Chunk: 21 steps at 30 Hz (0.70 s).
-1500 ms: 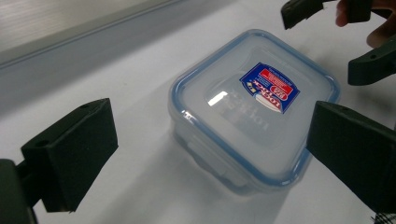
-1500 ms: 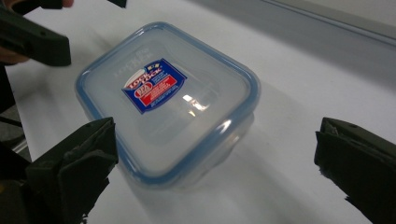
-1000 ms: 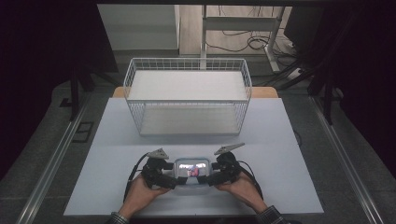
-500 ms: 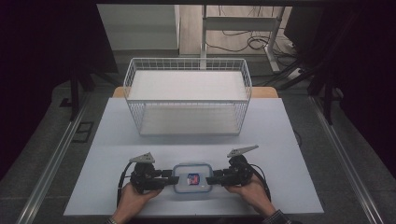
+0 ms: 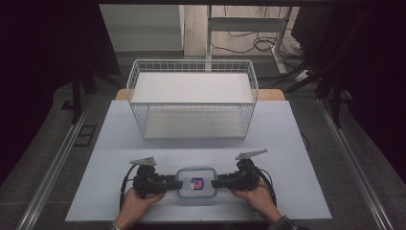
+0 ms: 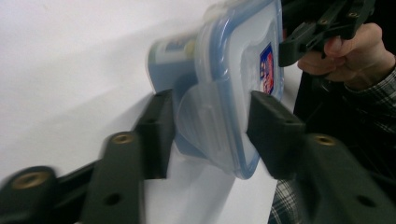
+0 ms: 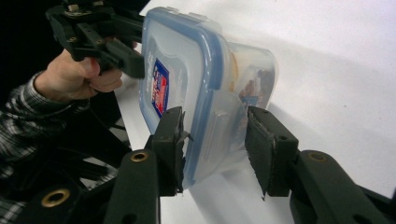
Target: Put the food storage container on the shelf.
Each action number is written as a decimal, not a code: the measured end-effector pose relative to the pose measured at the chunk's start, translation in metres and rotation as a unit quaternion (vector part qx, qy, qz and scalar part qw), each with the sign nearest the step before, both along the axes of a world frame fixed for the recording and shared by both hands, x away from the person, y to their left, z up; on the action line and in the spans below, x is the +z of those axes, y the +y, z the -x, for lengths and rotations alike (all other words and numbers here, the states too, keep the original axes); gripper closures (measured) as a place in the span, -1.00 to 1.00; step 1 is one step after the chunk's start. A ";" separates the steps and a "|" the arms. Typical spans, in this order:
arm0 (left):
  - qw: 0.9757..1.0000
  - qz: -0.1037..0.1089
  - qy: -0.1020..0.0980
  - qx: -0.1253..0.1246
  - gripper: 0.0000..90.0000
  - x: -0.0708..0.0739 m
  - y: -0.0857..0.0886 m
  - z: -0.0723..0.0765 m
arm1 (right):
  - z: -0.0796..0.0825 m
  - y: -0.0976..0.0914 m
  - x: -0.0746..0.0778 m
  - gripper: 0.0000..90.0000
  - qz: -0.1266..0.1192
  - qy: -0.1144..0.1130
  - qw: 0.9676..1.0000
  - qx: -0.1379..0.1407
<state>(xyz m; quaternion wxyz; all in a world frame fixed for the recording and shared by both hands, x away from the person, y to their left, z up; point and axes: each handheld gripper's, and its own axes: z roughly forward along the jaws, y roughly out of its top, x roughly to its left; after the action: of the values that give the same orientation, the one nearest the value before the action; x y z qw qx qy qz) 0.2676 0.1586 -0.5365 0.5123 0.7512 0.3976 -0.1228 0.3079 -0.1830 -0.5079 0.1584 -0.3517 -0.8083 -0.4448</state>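
Blue-rimmed lidded food container (image 5: pixel 196 182) at near edge of white table (image 5: pixel 297 143), wire basket (image 5: pixel 191 103) well behind. Left gripper (image 5: pixel 167 182) and right gripper (image 5: pixel 221 182) each straddle side latch flap, jaws not visibly clamped. Likely unlatching lid; next calls for pinching flaps, levering outward.

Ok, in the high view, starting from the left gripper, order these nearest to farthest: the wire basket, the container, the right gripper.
1. Container: right beside the left gripper, between the two grippers, with its side latch between that gripper's jaws.
2. Right gripper: across the container, at its other side.
3. Wire basket: farthest, toward the back of the table.
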 end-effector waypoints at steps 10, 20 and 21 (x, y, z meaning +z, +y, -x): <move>1.000 0.002 0.001 0.010 0.25 0.003 0.000 0.000 | -0.002 -0.004 0.000 0.31 -0.020 0.010 1.000 -0.021; 0.999 0.038 -0.009 0.005 0.30 0.025 0.005 -0.009 | -0.006 -0.007 0.021 0.31 -0.047 -0.022 0.998 -0.031; 0.999 0.039 -0.011 0.003 0.31 0.028 0.005 -0.011 | -0.007 -0.008 0.023 0.31 -0.049 -0.025 0.998 -0.031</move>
<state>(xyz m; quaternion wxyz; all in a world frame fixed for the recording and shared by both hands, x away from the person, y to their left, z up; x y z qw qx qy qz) 0.2785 0.1638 -0.5081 0.5460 0.7307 0.3893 -0.1282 0.3144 -0.1910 -0.4847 0.1410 -0.3569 -0.7780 -0.4974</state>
